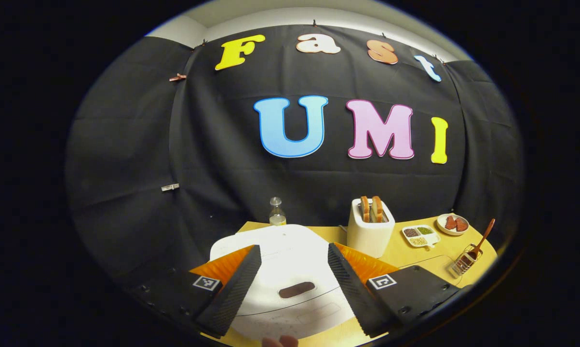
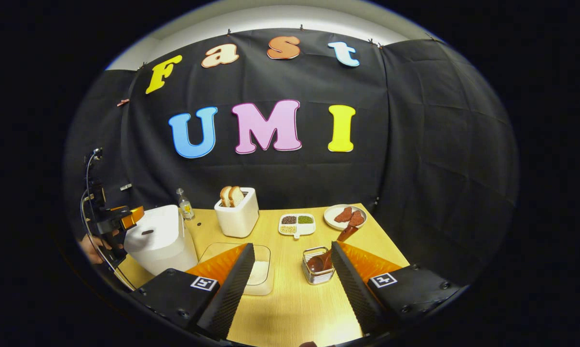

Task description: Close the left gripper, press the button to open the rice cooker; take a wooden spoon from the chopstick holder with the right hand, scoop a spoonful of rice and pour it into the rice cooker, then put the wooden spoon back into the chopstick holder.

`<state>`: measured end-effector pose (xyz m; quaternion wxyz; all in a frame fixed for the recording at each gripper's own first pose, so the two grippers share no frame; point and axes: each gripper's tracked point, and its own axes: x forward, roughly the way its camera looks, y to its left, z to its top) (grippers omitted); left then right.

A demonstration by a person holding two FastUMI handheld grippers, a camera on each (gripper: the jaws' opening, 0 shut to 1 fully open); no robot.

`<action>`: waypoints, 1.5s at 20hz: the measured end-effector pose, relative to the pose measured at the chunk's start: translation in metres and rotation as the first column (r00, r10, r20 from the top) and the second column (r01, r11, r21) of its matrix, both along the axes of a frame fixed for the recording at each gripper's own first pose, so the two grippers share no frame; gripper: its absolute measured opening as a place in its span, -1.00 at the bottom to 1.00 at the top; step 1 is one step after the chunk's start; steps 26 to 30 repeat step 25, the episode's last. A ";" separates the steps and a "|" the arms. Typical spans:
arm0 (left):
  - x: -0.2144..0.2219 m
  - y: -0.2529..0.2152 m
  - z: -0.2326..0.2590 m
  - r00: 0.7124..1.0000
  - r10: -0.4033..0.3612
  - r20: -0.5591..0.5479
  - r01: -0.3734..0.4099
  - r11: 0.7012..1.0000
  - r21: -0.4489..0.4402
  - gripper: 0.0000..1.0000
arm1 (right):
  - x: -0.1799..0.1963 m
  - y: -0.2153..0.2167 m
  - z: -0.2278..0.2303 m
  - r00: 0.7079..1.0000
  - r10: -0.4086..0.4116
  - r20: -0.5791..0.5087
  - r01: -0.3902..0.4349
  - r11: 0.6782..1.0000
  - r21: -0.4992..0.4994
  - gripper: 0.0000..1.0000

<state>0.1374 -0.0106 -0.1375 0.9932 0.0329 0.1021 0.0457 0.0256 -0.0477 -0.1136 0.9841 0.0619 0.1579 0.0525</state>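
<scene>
Booth: black cloth wall behind a light wooden counter (image 2: 290, 299) that carries all the kitchen things.
Rice cooker: the white rice cooker (image 1: 285, 255) sits at the counter's left end with its lid down; its dark button (image 1: 296, 289) lies on the top near the front edge.
Left tool: the left tool (image 1: 294, 289) hangs just above the cooker with its 2 fingers spread wide, either side of the button, gripping nothing; the right gripper view shows it from afar beside the cooker.
Right tool: the right tool (image 2: 292, 289) is spread wide too, empty, above bare counter, just short of the holder.
Wooden spoon: the wooden spoon (image 2: 326, 253) stands in the wire chopstick holder (image 2: 317, 274), bowl down, handle leaning up and away.
Rice: a clear container of rice (image 2: 258, 272) lies between the cooker and the holder.
Others: toaster (image 2: 237, 217) with 2 slices, small bottle (image 2: 185, 205), divided dish (image 2: 297, 224), plate (image 2: 343, 216).
Progress: lid shut and spoon in the holder fit either a stage ahead of the button press or a spoon returned afterwards; whether any rice is in the cooker cannot be told.
</scene>
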 end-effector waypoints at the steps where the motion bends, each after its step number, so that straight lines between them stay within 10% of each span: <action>1: -0.004 -0.001 0.007 1.000 -0.009 0.013 0.009 1.000 -0.002 0.92 | 0.002 0.004 0.004 1.000 0.007 0.011 -0.007 1.000 -0.002 0.97; 30: -0.097 0.006 0.102 0.980 -0.064 0.186 0.076 0.995 -0.058 0.92 | 0.022 0.035 0.082 0.980 0.047 0.194 -0.050 0.999 0.007 0.96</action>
